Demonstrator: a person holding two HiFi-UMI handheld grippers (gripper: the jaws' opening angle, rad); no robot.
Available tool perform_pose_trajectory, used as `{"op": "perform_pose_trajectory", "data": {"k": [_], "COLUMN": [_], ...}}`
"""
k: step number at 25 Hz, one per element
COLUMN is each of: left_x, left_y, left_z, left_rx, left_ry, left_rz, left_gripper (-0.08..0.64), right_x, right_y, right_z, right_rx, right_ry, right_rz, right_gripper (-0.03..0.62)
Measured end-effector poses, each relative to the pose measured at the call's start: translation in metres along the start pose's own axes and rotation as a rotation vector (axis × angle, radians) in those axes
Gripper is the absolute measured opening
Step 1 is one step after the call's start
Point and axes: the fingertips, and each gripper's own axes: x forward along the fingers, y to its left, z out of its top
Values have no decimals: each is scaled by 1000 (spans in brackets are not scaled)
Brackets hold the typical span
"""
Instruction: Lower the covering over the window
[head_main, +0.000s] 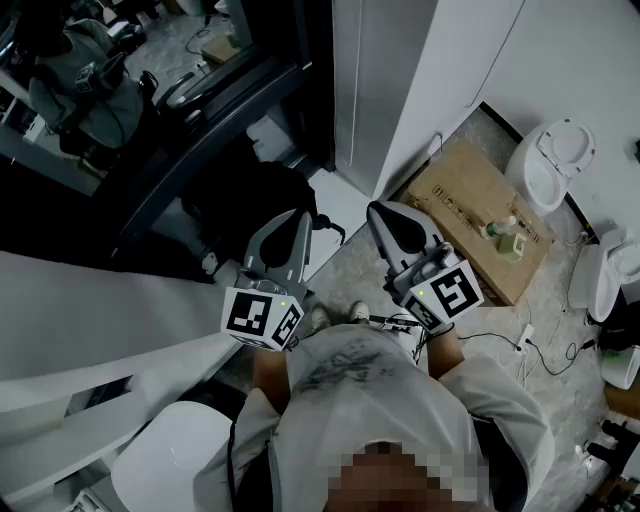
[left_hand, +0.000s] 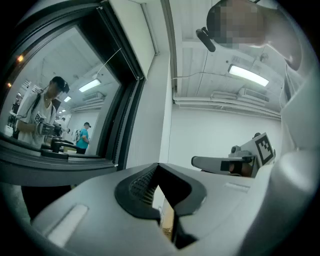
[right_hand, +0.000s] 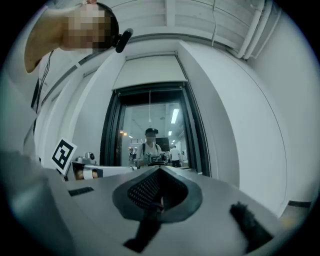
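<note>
Right gripper view: the right gripper (right_hand: 160, 172), ribbed black pads together and empty, faces the dark-framed, bare glass window (right_hand: 150, 135) straight ahead, with a thin cord (right_hand: 149, 105) hanging above. The left gripper (left_hand: 159, 170) is likewise closed.

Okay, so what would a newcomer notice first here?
The big dark-framed window straight ahead, uncovered, with people visible in its glass. Then the left gripper and right gripper, held level before it, both shut and empty. A cardboard box lies on the floor at right.
</note>
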Motion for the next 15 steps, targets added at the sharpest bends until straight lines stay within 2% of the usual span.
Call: {"op": "perform_pose_trajectory", "data": {"k": [4, 10, 15], "left_x": [0, 6, 14], "left_y": [-6, -14, -25], "left_z": [-2, -4, -8], "left_rx": [0, -9, -3], "left_ry": [6, 9, 17], "left_rz": [-4, -4, 7], "left_gripper": [3, 3, 3], "right_x": [-5, -9, -15], "right_y": [-2, -7, -10], "right_z": [-2, -4, -8], "right_rx": [6, -51, -71], "right_ry": [8, 27, 33], "right_rz": [-9, -37, 3], "right_gripper": [15, 17, 17]}}
